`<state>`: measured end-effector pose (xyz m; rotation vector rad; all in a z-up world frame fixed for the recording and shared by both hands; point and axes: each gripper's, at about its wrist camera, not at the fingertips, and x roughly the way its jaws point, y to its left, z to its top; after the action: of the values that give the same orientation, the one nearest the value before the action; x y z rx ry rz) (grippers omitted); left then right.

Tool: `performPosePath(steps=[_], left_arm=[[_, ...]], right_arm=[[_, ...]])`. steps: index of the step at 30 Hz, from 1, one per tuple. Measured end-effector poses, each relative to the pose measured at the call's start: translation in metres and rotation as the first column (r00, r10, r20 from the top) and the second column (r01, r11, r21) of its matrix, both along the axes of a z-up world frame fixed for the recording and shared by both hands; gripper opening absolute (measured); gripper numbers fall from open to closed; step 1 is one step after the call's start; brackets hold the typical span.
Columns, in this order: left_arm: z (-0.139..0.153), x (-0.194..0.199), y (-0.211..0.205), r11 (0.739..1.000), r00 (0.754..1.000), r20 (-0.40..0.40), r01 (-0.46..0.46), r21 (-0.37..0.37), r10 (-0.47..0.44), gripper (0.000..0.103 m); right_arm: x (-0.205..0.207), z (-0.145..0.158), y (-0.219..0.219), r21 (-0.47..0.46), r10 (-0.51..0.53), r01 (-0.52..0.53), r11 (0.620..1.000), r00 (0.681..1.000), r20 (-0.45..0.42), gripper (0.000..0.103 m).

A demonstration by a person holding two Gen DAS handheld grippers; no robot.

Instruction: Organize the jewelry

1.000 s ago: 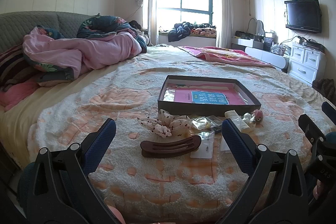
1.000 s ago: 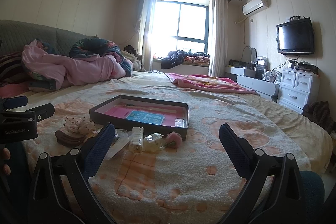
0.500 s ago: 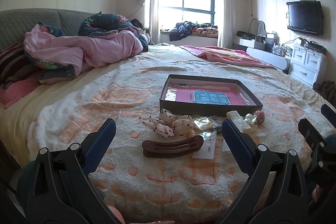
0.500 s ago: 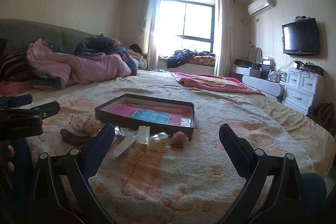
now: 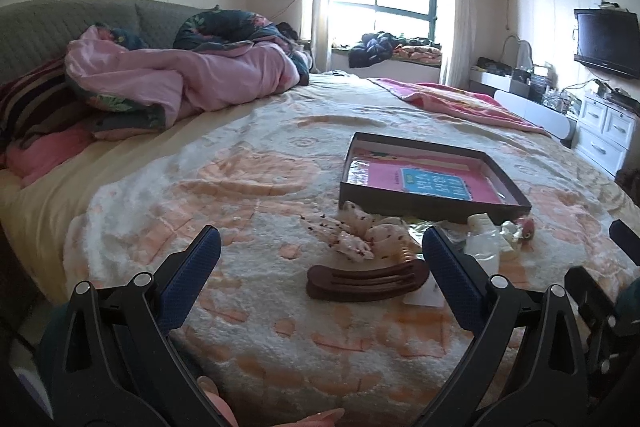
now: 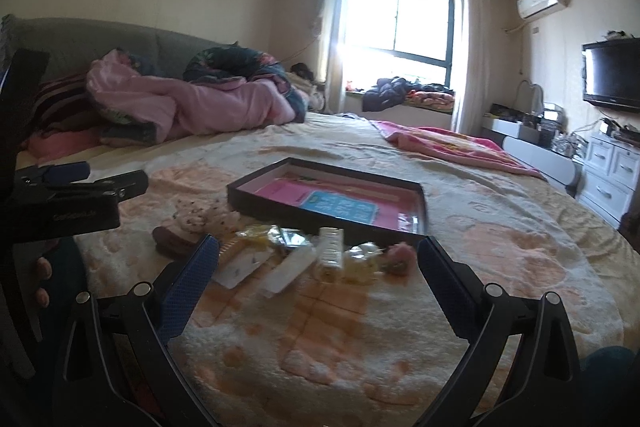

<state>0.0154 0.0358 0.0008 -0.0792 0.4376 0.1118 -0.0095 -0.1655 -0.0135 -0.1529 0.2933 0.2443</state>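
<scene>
Left wrist view
Left gripper (image 5: pixel 320 259): held wide apart, nothing between the jaws; hovering above the near edge of the bed (image 5: pixel 248 339).
Brown hair clip (image 5: pixel 366 281): lying flat on the blanket near the bed's near edge, framed between the two blue pads, not touched.
Floral scrunchie (image 5: pixel 352 233): just behind the clip, between it and the tray (image 5: pixel 420 202).
Tray: dark, shallow, set toward the middle of the bed; a pink card with a blue label is seen inside.
Small packets (image 5: pixel 486 247): clustered at the tray's near right corner, partly hidden by the right-hand pad.
Risk, judged: the clip is curved and smooth, so a grip taken off-centre could let it pivot or slip out; the plush pile could be pinched along with it.

Right wrist view
Right gripper (image 6: pixel 318 267): jaws spread wide, empty; held low over the near edge.
White clip card (image 6: pixel 244 263): beside the left pad, overlapping other packets.
Ridged white piece (image 6: pixel 331 251): just in front of the tray's near wall.
Pink flower piece (image 6: pixel 398 257): beside the right pad.
Risk, judged: items overlap, so one closure could catch two at once; clear film is expected to slide. The two tools are near each other and could collide.
</scene>
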Motion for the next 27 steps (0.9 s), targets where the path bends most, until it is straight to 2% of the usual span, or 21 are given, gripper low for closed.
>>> performPosePath(steps=[9,16,20,24,27], left_arm=[[-0.006,0.014,0.018,0.998,0.998,-0.059,-0.038,-0.043,0.035,0.092],[-0.007,0.026,0.032,0.996,0.996,-0.078,-0.045,-0.080,0.039,0.092],[-0.011,0.040,0.036,0.994,0.992,-0.123,-0.028,-0.105,0.015,0.092],[-0.018,0.060,0.038,0.993,0.983,-0.183,-0.007,-0.115,-0.014,0.092],[-0.022,0.077,0.040,0.989,0.976,-0.212,0.017,-0.146,-0.049,0.092]], right_arm=[[0.017,-0.005,0.019,-0.008,0.060,-0.061,0.998,0.996,-0.070,0.097],[0.032,-0.012,0.024,-0.001,0.054,-0.054,0.999,0.991,-0.121,0.096],[0.042,-0.017,0.026,0.010,0.050,-0.049,0.999,0.986,-0.157,0.087],[0.056,-0.022,0.027,0.036,0.028,-0.021,0.999,0.977,-0.212,0.084],[0.064,-0.027,0.029,0.051,0.015,-0.002,0.999,0.965,-0.262,0.074]])
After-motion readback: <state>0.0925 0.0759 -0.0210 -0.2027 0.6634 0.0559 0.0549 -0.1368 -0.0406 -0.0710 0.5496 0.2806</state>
